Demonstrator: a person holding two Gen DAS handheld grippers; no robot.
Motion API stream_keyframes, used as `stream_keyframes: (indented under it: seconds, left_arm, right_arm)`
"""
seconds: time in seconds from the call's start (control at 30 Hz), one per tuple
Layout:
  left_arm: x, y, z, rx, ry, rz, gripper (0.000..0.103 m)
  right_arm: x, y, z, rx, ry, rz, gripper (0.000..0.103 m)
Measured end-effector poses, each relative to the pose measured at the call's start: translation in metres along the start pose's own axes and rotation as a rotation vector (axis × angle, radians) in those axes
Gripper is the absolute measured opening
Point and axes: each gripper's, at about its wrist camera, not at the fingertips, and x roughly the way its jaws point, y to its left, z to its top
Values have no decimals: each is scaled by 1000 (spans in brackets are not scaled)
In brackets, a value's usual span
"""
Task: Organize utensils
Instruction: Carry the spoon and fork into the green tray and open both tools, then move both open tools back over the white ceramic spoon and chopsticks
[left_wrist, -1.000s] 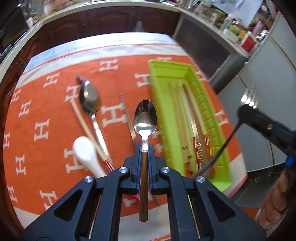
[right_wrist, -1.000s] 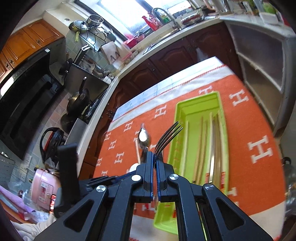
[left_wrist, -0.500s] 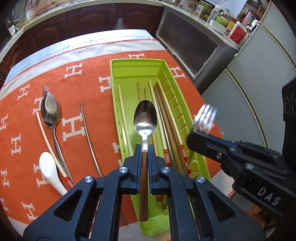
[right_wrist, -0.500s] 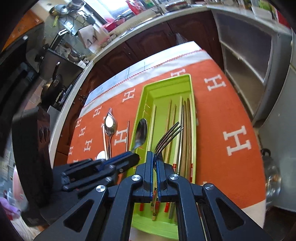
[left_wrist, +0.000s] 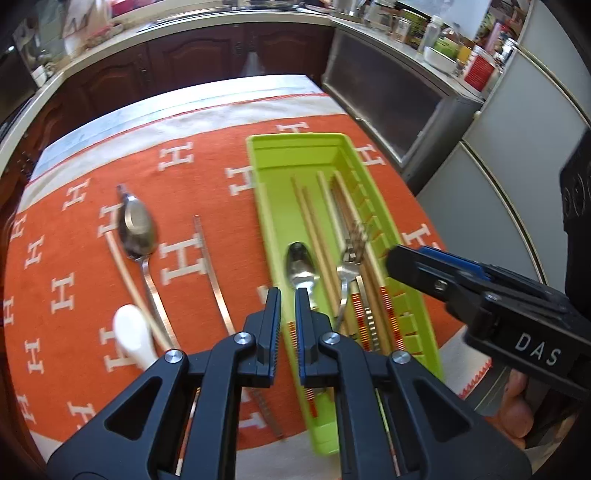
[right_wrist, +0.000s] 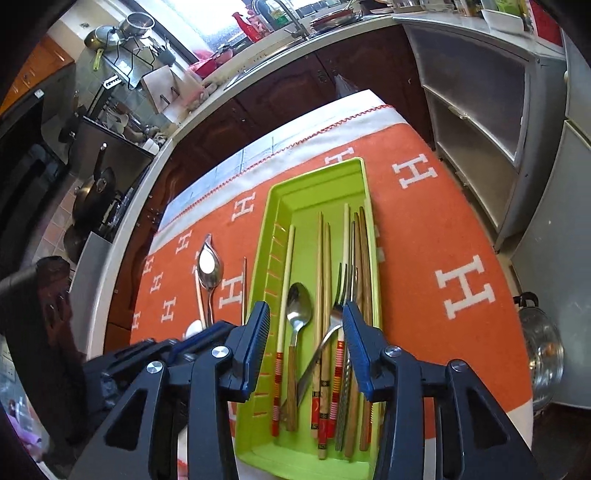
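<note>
A green tray (left_wrist: 295, 137) (right_wrist: 317, 173) lies lengthwise on the orange cloth and holds several chopsticks (right_wrist: 325, 258). A wooden-handled spoon (left_wrist: 301, 266) (right_wrist: 299, 306) and a steel fork (left_wrist: 351, 254) (right_wrist: 336, 314) lie loose in it. My left gripper (left_wrist: 288, 295) hovers over the tray's left wall, jaws a narrow gap apart with nothing between them. My right gripper (right_wrist: 306, 308) hangs above the tray's near end. Its jaws are opening wide, with the fork and spoon below them and the pads touching neither.
Left of the tray on the cloth lie a large steel spoon (left_wrist: 136, 229), a white ceramic spoon (left_wrist: 133, 332), a metal chopstick (left_wrist: 210, 273) and a pale chopstick (left_wrist: 125, 273). The table's edge runs just right of the tray. A steel pot (right_wrist: 543, 350) sits low beyond that edge.
The left gripper came over the tray and let go of the spoon, which now lies inside. The right gripper let the fork drop into the tray and spread its jaws.
</note>
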Motion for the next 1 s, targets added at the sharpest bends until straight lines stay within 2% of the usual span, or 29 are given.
stream_keyframes:
  seconds: [0.23, 0.53, 0.67, 0.87, 1.0]
  left_arm:
    - [-19, 41, -15, -59, -1, 62, 4]
    - [-41, 98, -49, -172, -2, 118, 11]
    - [-50, 123, -63, -225, -10, 136, 22]
    - [-57, 151, -81, -281, -14, 144, 24]
    - [-52, 172, -91, -328, 6, 123, 24]
  right_arm:
    - [1, 11, -20, -39, 34, -45, 42]
    - [10, 28, -41, -80, 77, -68, 42]
    - [11, 47, -47, -128, 78, -70, 42]
    - [12, 78, -49, -207, 79, -78, 42]
    - [16, 102, -51, -269, 81, -82, 42]
